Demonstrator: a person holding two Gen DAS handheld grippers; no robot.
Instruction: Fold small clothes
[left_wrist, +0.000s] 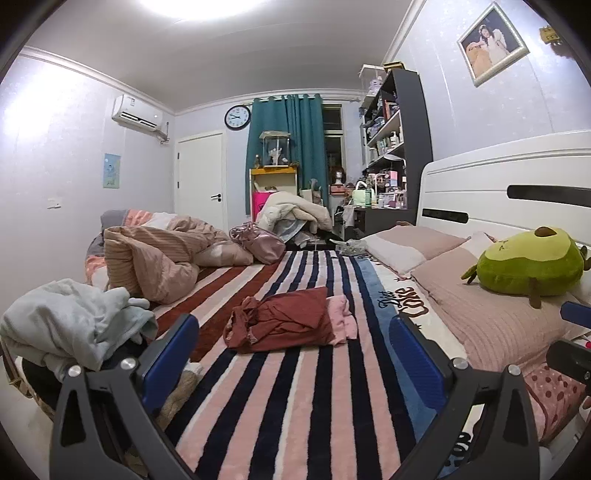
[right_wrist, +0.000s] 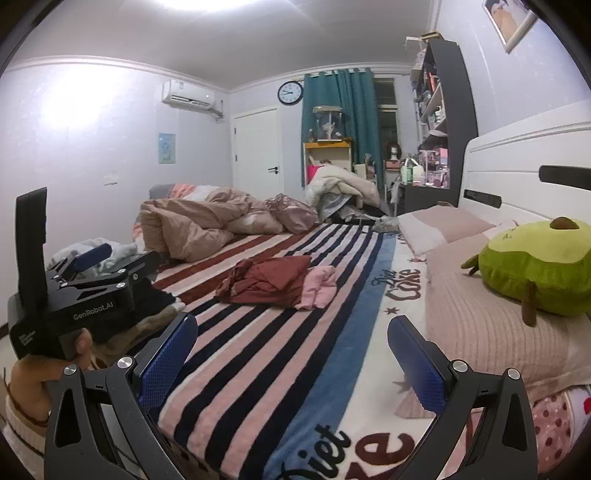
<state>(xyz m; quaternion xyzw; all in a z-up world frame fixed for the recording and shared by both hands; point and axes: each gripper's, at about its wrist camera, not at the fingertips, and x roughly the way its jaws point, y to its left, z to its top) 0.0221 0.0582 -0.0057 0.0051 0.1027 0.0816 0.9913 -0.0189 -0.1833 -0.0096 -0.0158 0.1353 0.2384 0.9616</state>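
A crumpled dark red garment (left_wrist: 284, 321) lies on the striped blanket (left_wrist: 295, 398) in the middle of the bed, with a small pink garment (left_wrist: 343, 319) touching its right side. Both also show in the right wrist view: the red garment (right_wrist: 267, 280) and the pink garment (right_wrist: 317, 286). My left gripper (left_wrist: 295, 350) is open and empty, a short way in front of the clothes. My right gripper (right_wrist: 293, 354) is open and empty, nearer the bed's front edge. The left gripper's body (right_wrist: 85, 291) shows at the left in the right wrist view.
A pile of pale blue-grey clothes (left_wrist: 74, 325) sits at the bed's left edge. A bunched beige quilt (left_wrist: 155, 258) lies at the far left. Pink pillows (left_wrist: 491, 317) and a green avocado plush (left_wrist: 528, 262) line the right side by the white headboard (left_wrist: 509, 177).
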